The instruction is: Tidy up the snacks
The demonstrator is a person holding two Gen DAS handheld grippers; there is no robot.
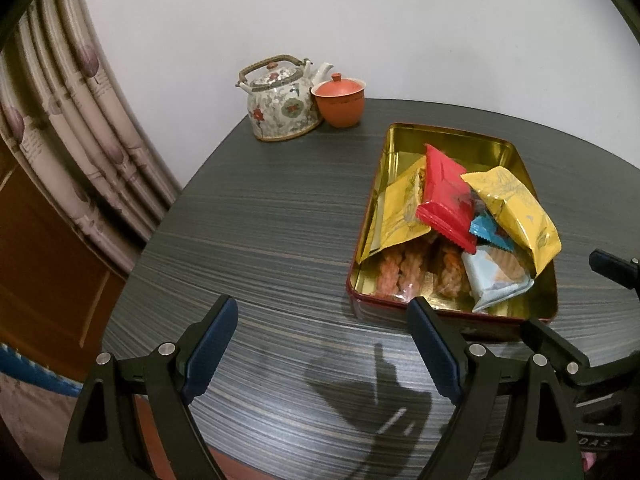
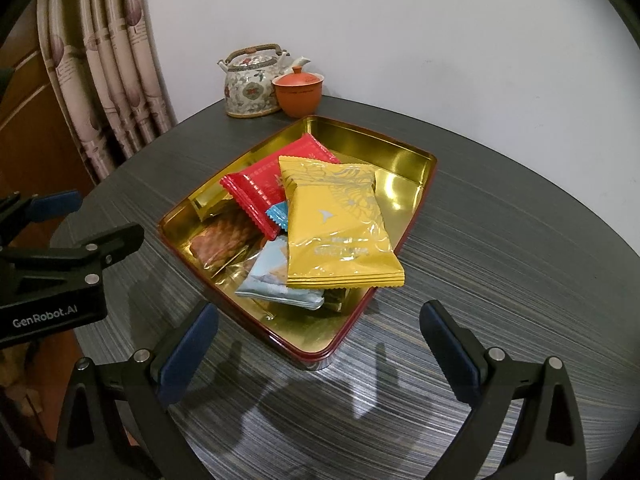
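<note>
A red tin with a gold inside [image 1: 452, 136] [image 2: 420, 168] sits on the dark table and holds several snack packets. A yellow packet [image 2: 340, 224] [image 1: 516, 212] lies on top, over a red packet [image 2: 272, 184] [image 1: 444, 196], a small blue one [image 2: 278, 216] [image 1: 490, 232], a pale blue one [image 2: 276, 280] [image 1: 492, 280] and clear-wrapped biscuits [image 2: 224, 236] [image 1: 404, 272]. My left gripper [image 1: 320, 340] is open and empty, just left of the tin's near edge. My right gripper [image 2: 320, 344] is open and empty, in front of the tin's near corner.
A flowered teapot [image 1: 280, 104] [image 2: 250, 84] and an orange lidded cup [image 1: 340, 100] [image 2: 298, 92] stand at the table's far edge by the white wall. A curtain [image 1: 80, 120] [image 2: 112, 80] hangs at the left. The left gripper's body [image 2: 52, 264] shows beside the tin.
</note>
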